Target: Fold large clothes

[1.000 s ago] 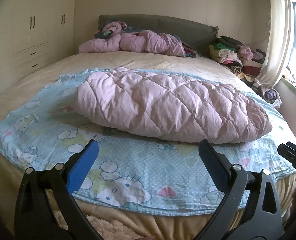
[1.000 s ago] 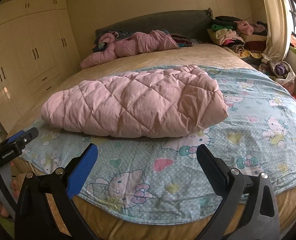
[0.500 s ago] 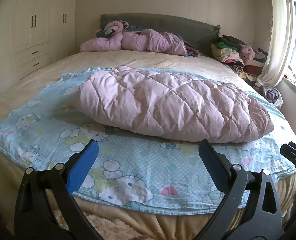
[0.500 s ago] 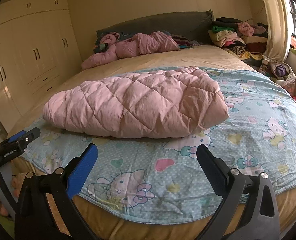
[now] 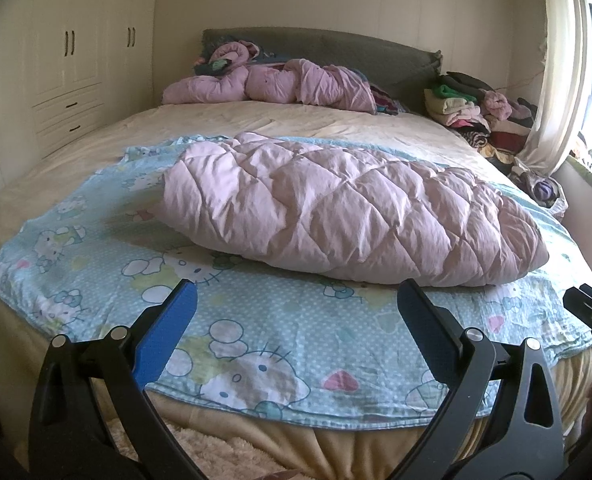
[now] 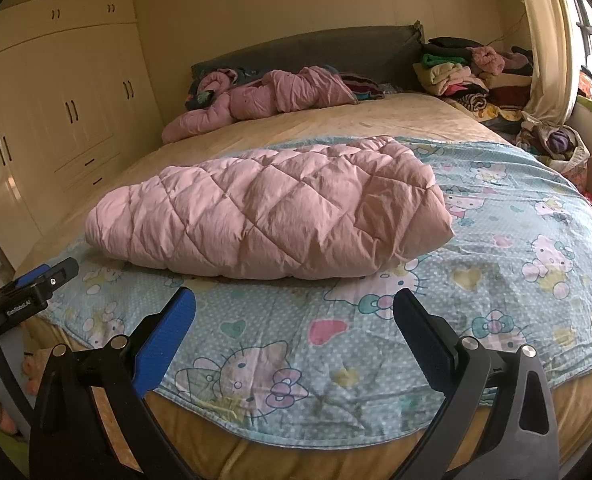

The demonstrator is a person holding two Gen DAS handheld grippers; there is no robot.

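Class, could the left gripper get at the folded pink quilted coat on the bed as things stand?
Probably yes. The left gripper is open and empty, and only bare blue cartoon sheet lies between it and the pink quilted coat; nothing blocks the way.

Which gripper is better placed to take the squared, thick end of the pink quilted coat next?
Probably the right gripper: the pink quilted coat has its squared end almost straight ahead of it. From the left gripper, open as well, that end lies far off to the side.
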